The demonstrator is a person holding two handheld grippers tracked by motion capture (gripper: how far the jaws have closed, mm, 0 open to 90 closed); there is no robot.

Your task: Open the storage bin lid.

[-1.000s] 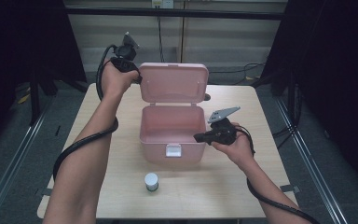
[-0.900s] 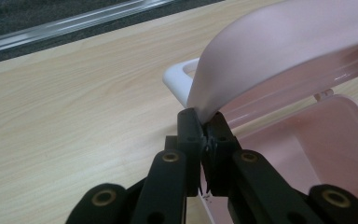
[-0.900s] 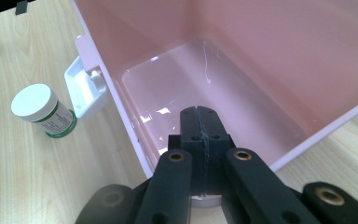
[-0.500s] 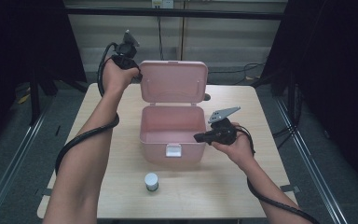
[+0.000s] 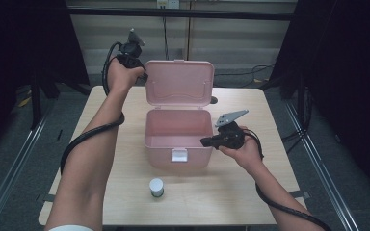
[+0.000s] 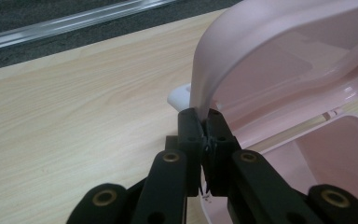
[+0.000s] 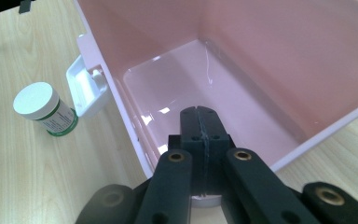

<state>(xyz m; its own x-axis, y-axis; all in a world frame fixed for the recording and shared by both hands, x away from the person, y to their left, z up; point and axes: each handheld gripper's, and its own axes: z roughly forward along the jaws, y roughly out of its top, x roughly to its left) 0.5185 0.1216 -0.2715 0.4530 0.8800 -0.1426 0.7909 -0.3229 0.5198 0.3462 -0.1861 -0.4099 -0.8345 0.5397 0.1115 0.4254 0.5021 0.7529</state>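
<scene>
Left gripper clenched on the lid, jaws pinching its left rim near the upper corner; same pinch seen in the left gripper view, pads nipped on the thin pink edge. Lid held upright, hinged along the back of the box, inner face toward the person. Left forearm stretched across the left half of the bench, cable looped under it.

Right gripper clenched too, jaws pressed together at the right front corner of the box, pointing left across the rim; whether the wall is nipped between them cannot be told. In the right gripper view jaws together over the near wall, looking down into the bare pink interior. Right hand just beside the right wall of the box.

Box near the middle of the bench, open, white latch hanging on the front wall. Jar with white cap and green band standing alone in front of the box, just left of the latch, apart from both grippers. Bare wood all round: wide strips left and right of the box, a broad band along the near edge, a narrower one behind the lid. Dark floor beyond the bench edges on both sides.
</scene>
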